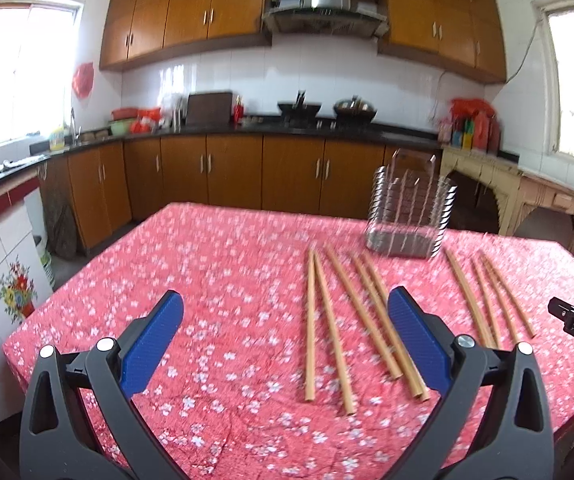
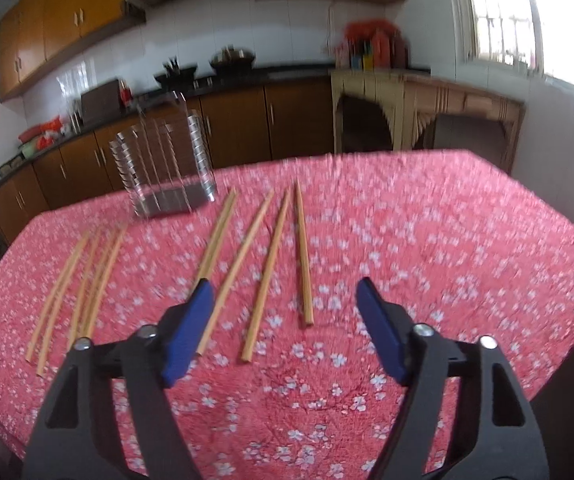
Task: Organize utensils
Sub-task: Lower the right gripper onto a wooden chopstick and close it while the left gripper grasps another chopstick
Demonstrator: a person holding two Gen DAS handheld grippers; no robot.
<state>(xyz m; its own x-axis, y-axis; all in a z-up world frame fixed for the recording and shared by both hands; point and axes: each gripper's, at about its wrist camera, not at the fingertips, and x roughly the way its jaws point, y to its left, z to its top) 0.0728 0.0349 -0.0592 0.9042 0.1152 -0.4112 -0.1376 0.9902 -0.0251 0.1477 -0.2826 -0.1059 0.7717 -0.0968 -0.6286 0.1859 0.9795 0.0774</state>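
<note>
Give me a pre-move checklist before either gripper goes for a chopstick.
1. Left gripper open and empty: ok.
2. Right gripper open and empty: ok.
3. Chopsticks lying flat on the tablecloth, reachable from above: ok.
4. Single chopstick separable: not ok for the left-hand cluster, where the sticks lie close together; the far-right one lies apart.
5. Metal holder upright beyond the chopsticks: ok.
6. Holder empty inside: cannot tell, the picture is blurred.
</note>
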